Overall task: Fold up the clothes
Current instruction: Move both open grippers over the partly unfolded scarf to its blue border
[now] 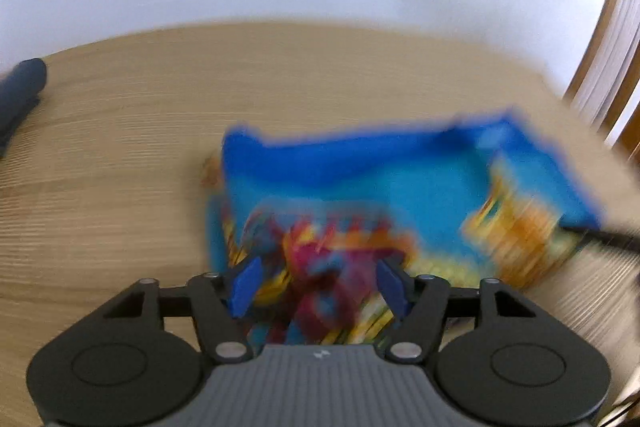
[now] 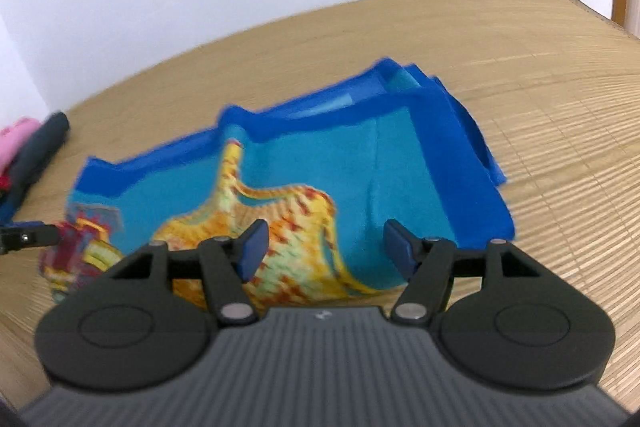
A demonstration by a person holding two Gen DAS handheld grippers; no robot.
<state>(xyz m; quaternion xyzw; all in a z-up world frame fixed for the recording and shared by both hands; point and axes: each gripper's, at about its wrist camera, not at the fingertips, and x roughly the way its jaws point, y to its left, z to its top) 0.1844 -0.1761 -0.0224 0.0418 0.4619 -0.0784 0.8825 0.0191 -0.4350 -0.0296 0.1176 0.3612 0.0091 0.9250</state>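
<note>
A blue garment (image 1: 360, 179) with a turquoise front and a red, yellow and orange print lies partly folded on the tan ribbed table (image 1: 120, 167); motion blurs it in the left wrist view. My left gripper (image 1: 319, 283) stands open low over its near edge, with the red and yellow print between the blue pads (image 1: 244, 283). In the right wrist view the same garment (image 2: 400, 155) shows dark blue edges turned up at the back and right. My right gripper (image 2: 326, 251) is open just above its near hem, with nothing pinched. A left gripper finger (image 2: 28, 237) reaches the garment's left corner.
A dark navy folded item (image 2: 40, 151) and a pink one (image 2: 16, 135) lie at the table's far left by the white wall. A wooden frame (image 1: 600, 67) stands past the table's right end. Bare tabletop (image 2: 560, 107) stretches to the garment's right.
</note>
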